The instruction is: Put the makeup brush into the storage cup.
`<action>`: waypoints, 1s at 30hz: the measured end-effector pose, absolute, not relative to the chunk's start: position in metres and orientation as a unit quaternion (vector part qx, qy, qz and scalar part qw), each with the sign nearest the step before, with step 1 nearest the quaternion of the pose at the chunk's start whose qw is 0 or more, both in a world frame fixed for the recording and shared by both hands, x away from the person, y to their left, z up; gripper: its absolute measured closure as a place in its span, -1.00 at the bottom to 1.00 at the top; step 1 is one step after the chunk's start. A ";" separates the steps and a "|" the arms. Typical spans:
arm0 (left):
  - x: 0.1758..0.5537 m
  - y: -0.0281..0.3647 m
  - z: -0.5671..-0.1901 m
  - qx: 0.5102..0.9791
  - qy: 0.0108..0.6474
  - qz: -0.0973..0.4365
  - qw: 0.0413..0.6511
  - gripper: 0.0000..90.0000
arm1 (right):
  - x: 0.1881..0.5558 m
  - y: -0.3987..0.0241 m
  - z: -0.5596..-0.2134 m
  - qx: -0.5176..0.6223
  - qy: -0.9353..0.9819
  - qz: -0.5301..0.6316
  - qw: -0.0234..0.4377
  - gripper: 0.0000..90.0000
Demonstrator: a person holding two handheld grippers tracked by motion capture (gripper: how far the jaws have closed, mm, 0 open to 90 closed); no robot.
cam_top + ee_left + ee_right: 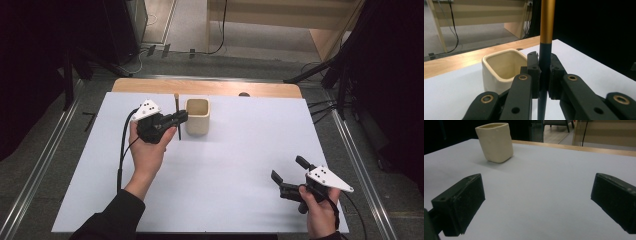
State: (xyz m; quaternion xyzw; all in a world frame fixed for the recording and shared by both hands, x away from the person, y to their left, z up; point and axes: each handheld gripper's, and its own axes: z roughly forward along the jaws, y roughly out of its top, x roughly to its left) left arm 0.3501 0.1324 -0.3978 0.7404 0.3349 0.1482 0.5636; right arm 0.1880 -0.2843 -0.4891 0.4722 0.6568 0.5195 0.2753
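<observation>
Your right hand-held gripper (286,171) sits nearest you, low on the white table (240,165) and well apart from the cream cup (197,116); its two black jaws stand wide apart with nothing between them, and in the right gripper view they frame bare table with the cup (495,142) far off beyond them. Your left hand (147,147) holds the left hand-held gripper (179,119) just beside the cup, on the cup's left as the high view shows it. Its jaws are clamped on a thin brush handle (178,116), dark along the lower part and gold toward the top, which stands upright. In the left gripper view the handle (545,47) rises straight between the closed jaws, with the cup (502,68) close behind and to one side. You cannot tell whether the handle's lower end touches the table.
</observation>
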 end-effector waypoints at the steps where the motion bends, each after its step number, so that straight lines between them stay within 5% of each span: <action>1: 0.353 0.131 -0.397 0.741 0.333 0.148 0.564 0.86 | 0.188 -0.284 -0.489 0.473 0.656 0.520 0.274 -1.00; 30: 0.401 0.106 -0.378 0.718 0.337 0.158 0.588 0.86 | 0.189 -0.285 -0.491 0.471 0.661 0.516 0.276 -1.00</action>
